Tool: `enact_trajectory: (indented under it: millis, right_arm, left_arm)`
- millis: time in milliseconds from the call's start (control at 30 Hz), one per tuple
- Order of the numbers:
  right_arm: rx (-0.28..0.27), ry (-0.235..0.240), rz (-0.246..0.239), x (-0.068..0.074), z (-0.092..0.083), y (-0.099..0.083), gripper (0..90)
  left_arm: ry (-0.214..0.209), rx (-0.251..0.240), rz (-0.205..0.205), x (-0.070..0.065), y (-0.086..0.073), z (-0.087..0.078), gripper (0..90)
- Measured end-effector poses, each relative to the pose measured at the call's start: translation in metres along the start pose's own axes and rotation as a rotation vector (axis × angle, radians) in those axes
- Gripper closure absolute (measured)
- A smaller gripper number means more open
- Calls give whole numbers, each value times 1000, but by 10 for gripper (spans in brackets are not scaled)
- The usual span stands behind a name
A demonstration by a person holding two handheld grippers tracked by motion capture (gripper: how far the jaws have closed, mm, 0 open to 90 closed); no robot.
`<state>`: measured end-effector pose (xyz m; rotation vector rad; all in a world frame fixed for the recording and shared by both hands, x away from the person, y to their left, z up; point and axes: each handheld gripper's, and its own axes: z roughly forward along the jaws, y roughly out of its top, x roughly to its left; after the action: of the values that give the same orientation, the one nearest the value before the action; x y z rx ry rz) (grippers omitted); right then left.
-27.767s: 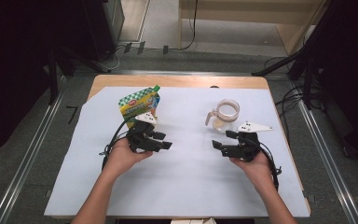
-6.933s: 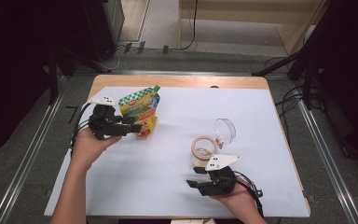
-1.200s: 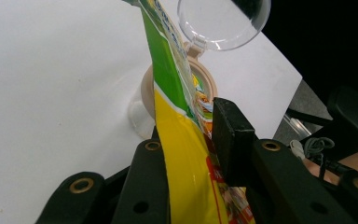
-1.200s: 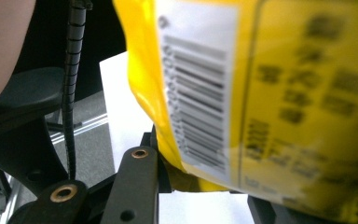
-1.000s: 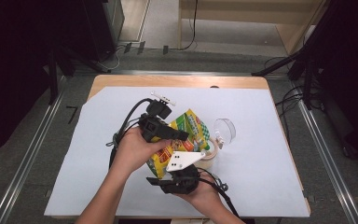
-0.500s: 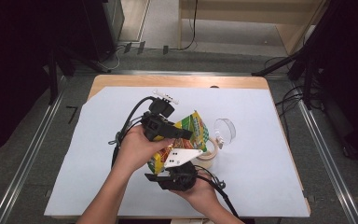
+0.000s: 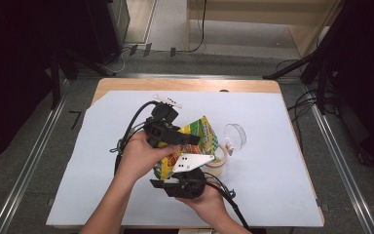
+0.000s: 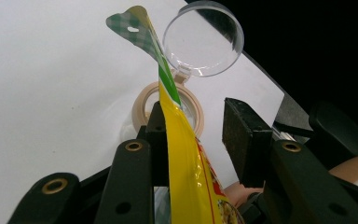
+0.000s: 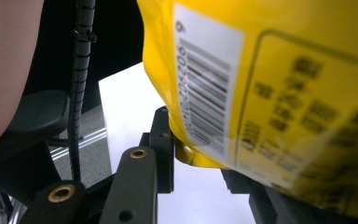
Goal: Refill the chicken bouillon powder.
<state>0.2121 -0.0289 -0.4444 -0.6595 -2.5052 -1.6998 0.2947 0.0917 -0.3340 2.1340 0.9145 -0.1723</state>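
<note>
A yellow and green snack bag (image 7: 200, 130) is held up over the middle of the sheet between both hands. My left gripper (image 7: 187, 140) reaches to its upper part. In the left gripper view the bag (image 8: 186, 154) lies against one pad while the other pad (image 8: 242, 135) stands off it. These jaws have just been opening, with the bag still between them. My right gripper (image 7: 175, 176) comes from below, and its jaws have just been closing. They pinch the bag's bottom corner (image 9: 200, 156), and the bag (image 9: 270, 70) hides the far jaw.
A beige tape roll (image 7: 218, 165) lies on the pale sheet (image 7: 272, 185) just right of the bag. A clear round lid (image 7: 234, 136) stands behind it. Both show beyond the bag in the left gripper view: roll (image 8: 142, 105), lid (image 8: 203, 39). The table's wooden edge (image 7: 185, 84) runs along the back.
The bag has turned more edge-on and stands steeper between the grippers. The left gripper's jaws have spread apart. Both hands have stayed where they were.
</note>
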Motion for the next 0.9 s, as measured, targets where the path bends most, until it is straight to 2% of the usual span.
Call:
enact_trajectory:
  millis: [100,167,233,267,333,433,600,900]
  right_arm:
    - [4,-1,-4,0,0,1,706]
    - [19,6,-6,-2,-1,3,702]
    - [22,8,-11,-2,-1,3,695]
    - [32,9,-19,-1,-1,4,686]
    - [39,-10,-65,0,-1,5,668]
    - [42,-28,-80,-1,-1,6,734]
    - [39,-51,-89,-4,0,6,737]
    - [36,-61,-96,-3,3,5,737]
  left_arm:
    - [8,17,-18,3,3,1,674]
    - [19,35,-20,5,6,3,718]
    - [12,48,-17,6,9,4,738]
    - [14,55,-17,7,12,5,754]
    - [12,66,-16,7,15,5,777]
    - [7,73,-14,7,19,7,788]
    - [4,51,2,7,19,7,781]
    - [16,21,12,6,14,3,784]
